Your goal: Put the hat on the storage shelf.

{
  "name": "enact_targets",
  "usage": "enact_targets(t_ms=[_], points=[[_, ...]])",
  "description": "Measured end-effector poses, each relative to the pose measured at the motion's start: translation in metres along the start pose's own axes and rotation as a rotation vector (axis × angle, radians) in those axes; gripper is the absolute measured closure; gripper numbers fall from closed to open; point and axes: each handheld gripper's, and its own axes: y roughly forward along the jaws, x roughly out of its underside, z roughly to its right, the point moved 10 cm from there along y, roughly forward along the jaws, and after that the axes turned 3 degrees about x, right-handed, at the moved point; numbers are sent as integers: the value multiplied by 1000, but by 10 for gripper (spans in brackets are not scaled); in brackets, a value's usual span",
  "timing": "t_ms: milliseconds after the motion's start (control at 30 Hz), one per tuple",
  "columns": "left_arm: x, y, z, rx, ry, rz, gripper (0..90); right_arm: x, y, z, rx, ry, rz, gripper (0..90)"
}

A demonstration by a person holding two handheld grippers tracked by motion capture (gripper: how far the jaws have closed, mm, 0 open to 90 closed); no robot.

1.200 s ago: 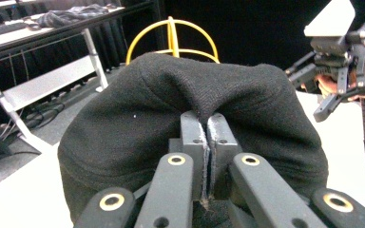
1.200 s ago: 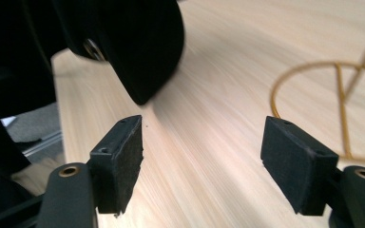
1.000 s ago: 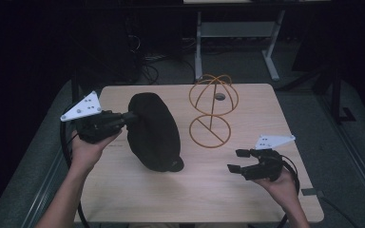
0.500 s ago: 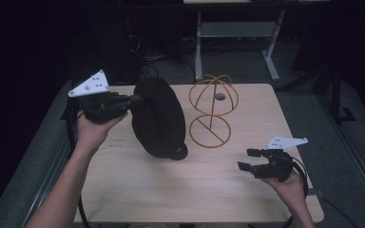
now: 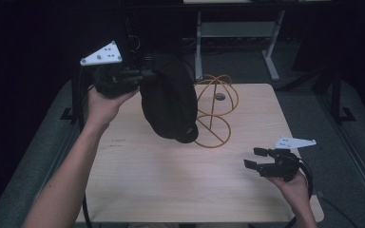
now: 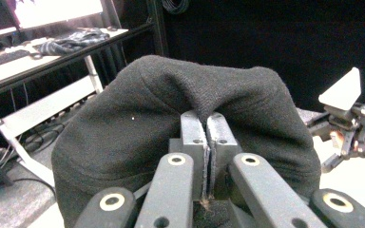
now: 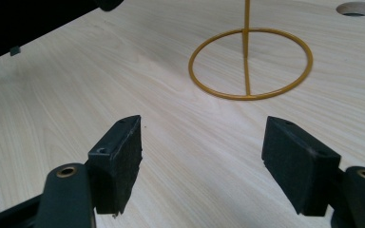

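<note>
The light wooden table (image 5: 138,190) carries a gold wire stand (image 5: 214,114) towards its far middle, with a round base ring lying flat on the wood and a dome of wire hoops rising on a thin upright rod; a small round hole in the tabletop (image 5: 220,96) lies just behind it. A black knitted hat (image 5: 168,102) hangs in the air above the far left part of the table, just beside the stand and partly in front of its hoops, its crown lowest and clear of the wood. The person's left forearm (image 5: 71,171) comes in from the bottom left and rises steeply, the hand raised well above the table and wrapped around the body of the left hand-held gripper (image 6: 208,137), which points level towards the stand. Its jaws are pressed together on a fold of the hat's fabric, seen bunched between the pads in the left gripper view. The right hand (image 5: 294,183) sits low at the near right edge of the table, well apart from the hat, the right hand-held gripper (image 7: 202,161) pointing left across the wood towards the stand's base ring (image 7: 250,63). Its jaws are spread with bare table between them.
</note>
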Motion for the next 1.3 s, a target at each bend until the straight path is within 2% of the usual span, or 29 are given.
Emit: enact_targets(t_ms=[233,400,500,733,833,1033,1100,1200,1300], points=[[-24,23,-6,17,9,-1,883,-2,-3,6,17,10,23,289],[-36,38,-8,25,15,-9,883,-4,-10,12,31,35,57,288],[-47,49,-9,31,19,-9,883,-7,-13,11,13,46,86,288],[-67,81,-7,48,38,-28,883,-10,-20,16,4,70,122,288],[-68,99,-7,56,52,-60,883,-10,-23,18,2,76,135,288],[-64,128,-13,53,33,-93,883,-8,-26,22,6,93,142,288],[-61,137,-14,50,27,-117,883,-8,-27,22,2,97,146,288],[-56,151,-14,42,38,-157,883,-9,-26,21,-8,103,148,289],[-52,164,-15,47,33,-175,883,-8,-25,21,-10,100,137,288]])
